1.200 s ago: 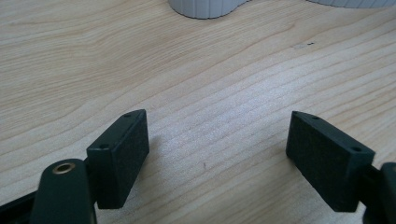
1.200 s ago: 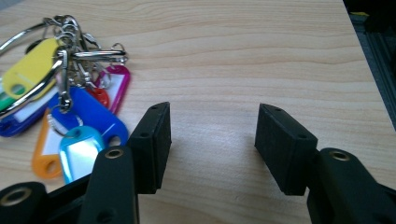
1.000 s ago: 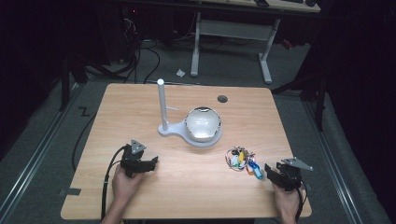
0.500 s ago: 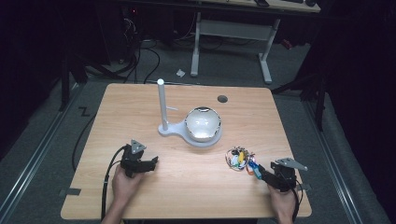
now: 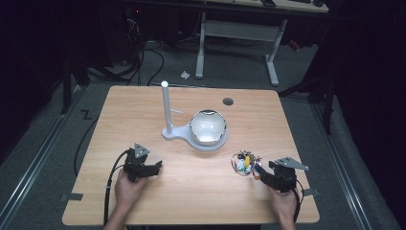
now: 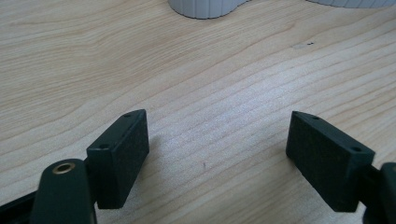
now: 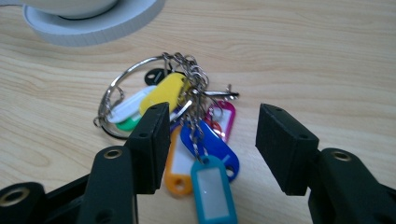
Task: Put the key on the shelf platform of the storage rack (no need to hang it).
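A bunch of coloured key tags (image 5: pixel 243 163) on a metal ring lies on the wooden table (image 5: pixel 191 201), right of centre. In the right gripper view the key tags (image 7: pixel 166 91) lie just ahead of and partly between the jaws; blue, orange and teal tags lie closest to the camera. My right gripper (image 5: pixel 258 173) (image 7: pixel 212 123) is open and low over the bunch's near edge, its pads not pressing on anything. My left gripper (image 5: pixel 157 166) (image 6: pixel 217 135) rests open at the front left, with bare wood between its jaws.
A white stand with an upright post (image 5: pixel 166 108) and a shiny round bowl (image 5: pixel 207 127) sits mid-table; its ribbed base (image 7: pixel 93 28) (image 6: pixel 205 7) lies beyond the grippers. A dark round hole (image 5: pixel 228 101) marks the far side. Cables trail off the front left.
My right gripper has moved left and slightly up, closer to the key tags. The left gripper has stayed still.
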Available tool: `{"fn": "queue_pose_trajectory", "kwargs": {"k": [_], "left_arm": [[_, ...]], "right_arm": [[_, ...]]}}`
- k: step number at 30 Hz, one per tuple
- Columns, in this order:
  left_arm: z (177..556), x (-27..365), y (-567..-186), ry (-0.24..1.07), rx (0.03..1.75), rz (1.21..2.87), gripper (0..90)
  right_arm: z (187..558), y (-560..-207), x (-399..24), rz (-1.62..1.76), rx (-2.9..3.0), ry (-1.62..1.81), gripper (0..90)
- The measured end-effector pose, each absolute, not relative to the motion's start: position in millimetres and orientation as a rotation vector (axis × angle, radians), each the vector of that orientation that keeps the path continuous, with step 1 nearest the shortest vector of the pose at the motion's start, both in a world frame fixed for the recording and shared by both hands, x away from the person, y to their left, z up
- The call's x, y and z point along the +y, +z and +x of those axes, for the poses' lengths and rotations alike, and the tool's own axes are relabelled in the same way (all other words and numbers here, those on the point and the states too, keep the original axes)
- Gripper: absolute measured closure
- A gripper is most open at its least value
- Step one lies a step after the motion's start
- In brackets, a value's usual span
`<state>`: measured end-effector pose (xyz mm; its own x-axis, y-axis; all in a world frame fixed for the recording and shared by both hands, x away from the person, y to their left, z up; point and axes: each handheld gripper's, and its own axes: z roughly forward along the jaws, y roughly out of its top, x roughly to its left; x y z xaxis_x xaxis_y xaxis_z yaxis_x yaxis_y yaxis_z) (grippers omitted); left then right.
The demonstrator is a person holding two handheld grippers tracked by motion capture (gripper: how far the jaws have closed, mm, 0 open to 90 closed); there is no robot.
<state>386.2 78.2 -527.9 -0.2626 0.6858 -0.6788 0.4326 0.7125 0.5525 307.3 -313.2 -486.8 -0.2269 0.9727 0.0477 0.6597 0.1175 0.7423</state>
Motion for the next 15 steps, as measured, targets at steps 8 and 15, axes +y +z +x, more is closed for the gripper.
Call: {"fn": "queue_pose_trajectory", "kwargs": {"k": [8,15], "left_arm": [[386,78,-528,0.315,1.904,0.864,21.4],[386,78,-528,0.316,1.903,0.866,21.4]], "right_arm": [[320,-486,-305,1.554,1.98,0.895,45.3],[333,-487,-301,1.553,2.003,0.89,45.2]]}}
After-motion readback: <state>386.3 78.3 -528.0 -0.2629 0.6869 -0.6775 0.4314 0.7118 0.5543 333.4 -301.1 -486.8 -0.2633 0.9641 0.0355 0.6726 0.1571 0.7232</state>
